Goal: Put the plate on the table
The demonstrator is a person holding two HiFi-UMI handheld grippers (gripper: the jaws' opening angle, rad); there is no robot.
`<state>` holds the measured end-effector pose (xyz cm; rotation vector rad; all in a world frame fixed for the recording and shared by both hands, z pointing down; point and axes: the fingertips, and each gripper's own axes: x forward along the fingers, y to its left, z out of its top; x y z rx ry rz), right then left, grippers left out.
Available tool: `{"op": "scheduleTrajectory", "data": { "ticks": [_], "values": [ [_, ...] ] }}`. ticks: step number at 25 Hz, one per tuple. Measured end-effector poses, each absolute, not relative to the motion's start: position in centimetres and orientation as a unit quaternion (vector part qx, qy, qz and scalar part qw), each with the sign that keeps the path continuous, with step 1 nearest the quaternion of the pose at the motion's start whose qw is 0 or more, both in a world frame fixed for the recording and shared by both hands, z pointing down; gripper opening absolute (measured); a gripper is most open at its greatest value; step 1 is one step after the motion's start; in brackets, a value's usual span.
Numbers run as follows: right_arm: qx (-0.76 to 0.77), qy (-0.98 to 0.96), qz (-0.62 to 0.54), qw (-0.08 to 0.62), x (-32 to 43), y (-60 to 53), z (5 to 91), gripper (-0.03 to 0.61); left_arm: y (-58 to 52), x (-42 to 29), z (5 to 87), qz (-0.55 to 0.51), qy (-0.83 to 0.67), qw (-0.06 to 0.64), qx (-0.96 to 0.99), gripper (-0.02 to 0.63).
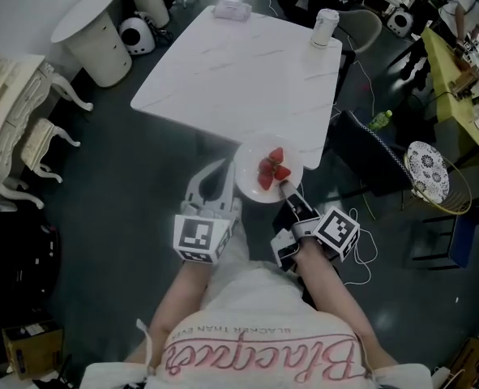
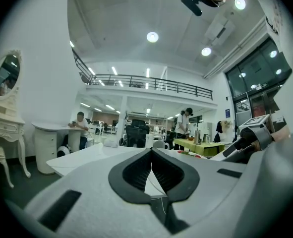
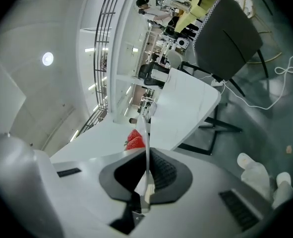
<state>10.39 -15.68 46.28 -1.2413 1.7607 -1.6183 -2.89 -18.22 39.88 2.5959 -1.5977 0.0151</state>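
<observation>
A white plate (image 1: pixel 250 186) with strawberries (image 1: pixel 273 168) hangs at the near corner of the white marble table (image 1: pixel 239 63), overlapping its edge. My left gripper (image 1: pixel 228 181) is shut on the plate's left rim. My right gripper (image 1: pixel 288 191) is shut on the near right rim. In the left gripper view a thin white sliver of the plate (image 2: pixel 153 182) shows between the pads, with the table (image 2: pixel 91 155) beyond. In the right gripper view the plate rim (image 3: pixel 146 143) runs edge-on through the shut jaws, beside the strawberries (image 3: pixel 135 140).
A white cup (image 1: pixel 325 27) and a small white box (image 1: pixel 232 10) stand at the table's far edge. A dark chair (image 1: pixel 369 156) sits right of the table, with a green bottle (image 1: pixel 379 120) and a patterned wire chair (image 1: pixel 427 171). White furniture (image 1: pixel 12 112) is on the left.
</observation>
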Motion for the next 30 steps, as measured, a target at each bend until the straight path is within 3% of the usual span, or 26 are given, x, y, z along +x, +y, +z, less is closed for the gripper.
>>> {"op": "scheduleTrajectory", "data": {
  "ticks": [17,30],
  "values": [
    [-0.471,0.623,-0.576,0.242,9.6,-36.1,46.6,0.014,-39.1,-3.7,41.2,0.019,-0.487,0.069,0.871,0.005],
    [-0.468,0.634,-0.594,0.164,9.0,-47.8,49.8,0.014,-49.9,-4.1,43.6,0.046,-0.481,0.090,0.871,0.005]
  ]
}}
